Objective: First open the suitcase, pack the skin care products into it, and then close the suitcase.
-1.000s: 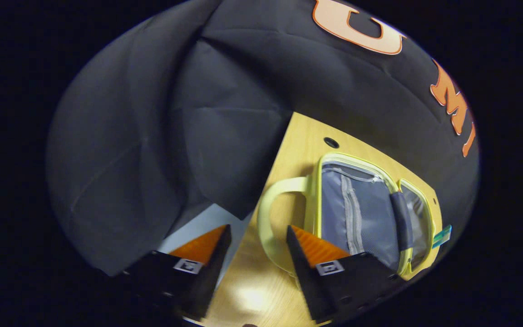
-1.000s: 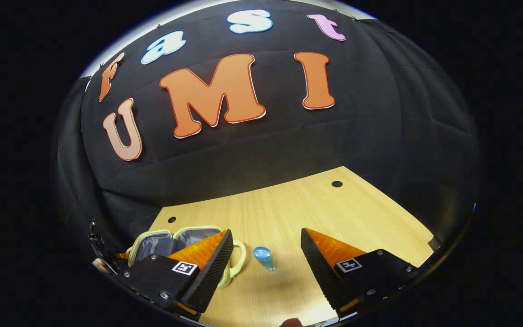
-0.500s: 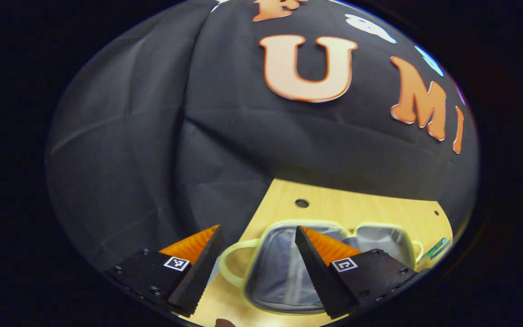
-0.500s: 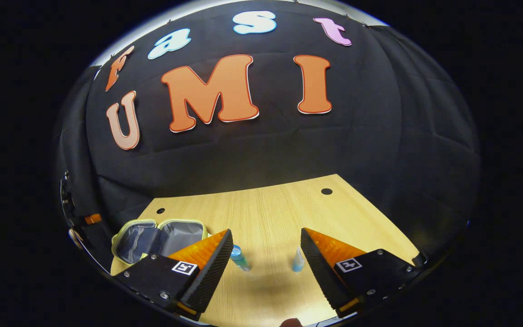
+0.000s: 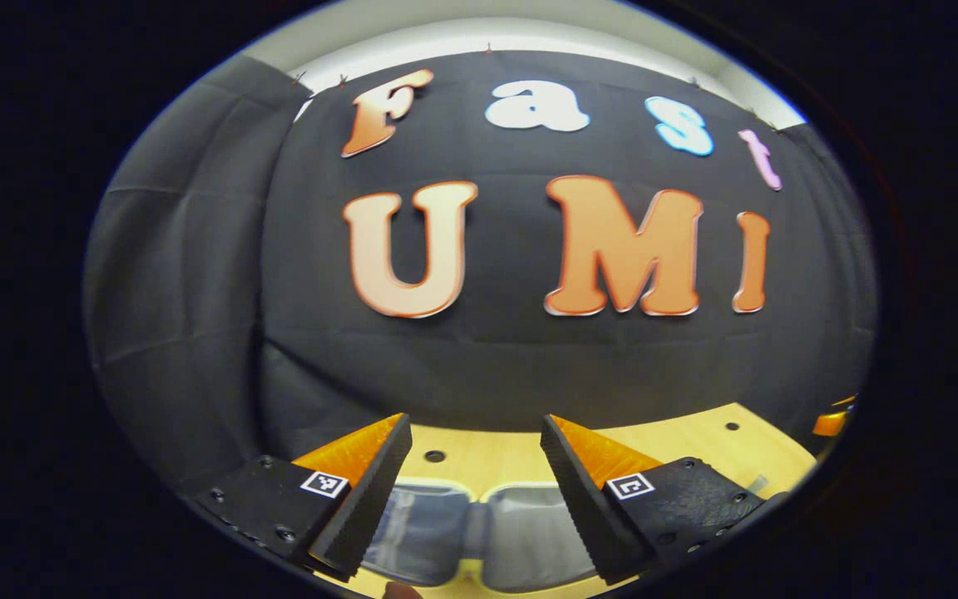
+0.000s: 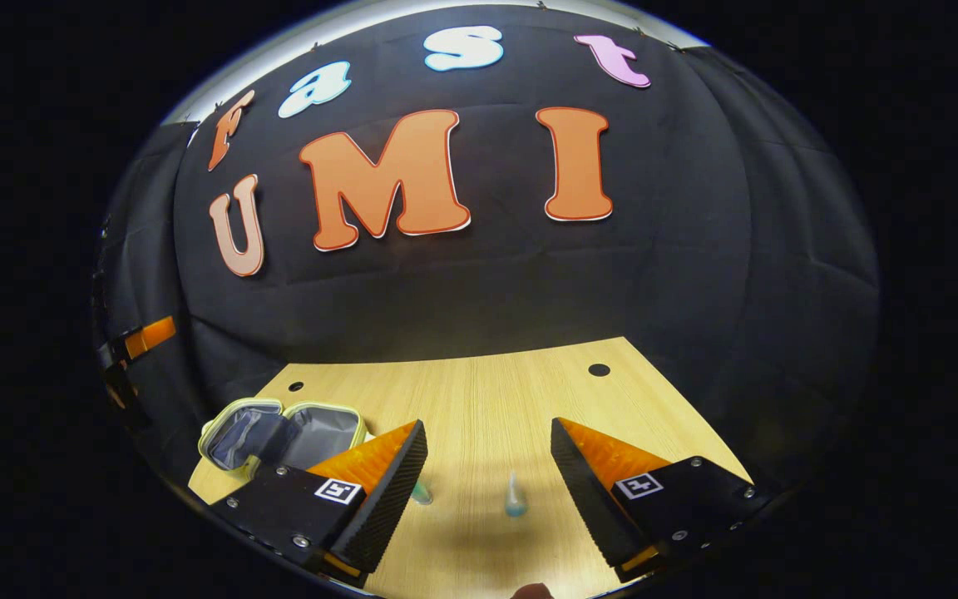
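- On the wooden table [image 6: 487,399], far left in the right gripper view, the suitcase [image 6: 283,433] lies open, its two pale-green-rimmed halves spread flat and showing a grey lining.
- Seen from the left gripper view, the same suitcase [image 5: 479,532] sits directly below the left gripper [image 5: 475,499], whose orange-faced fingers stand apart with nothing between them, above the open halves.
- A small orange-and-black part of the other gripper shows at the right edge of that view.
- In the right gripper view, one bluish skin care bottle [image 6: 421,492] peeks out just beside the left finger, right of the suitcase.
- A second, pale blue skin care bottle [image 6: 515,497] stands upright on the table between the fingers of the right gripper [image 6: 487,499].
- That gripper's jaws are spread wide and touch neither bottle.
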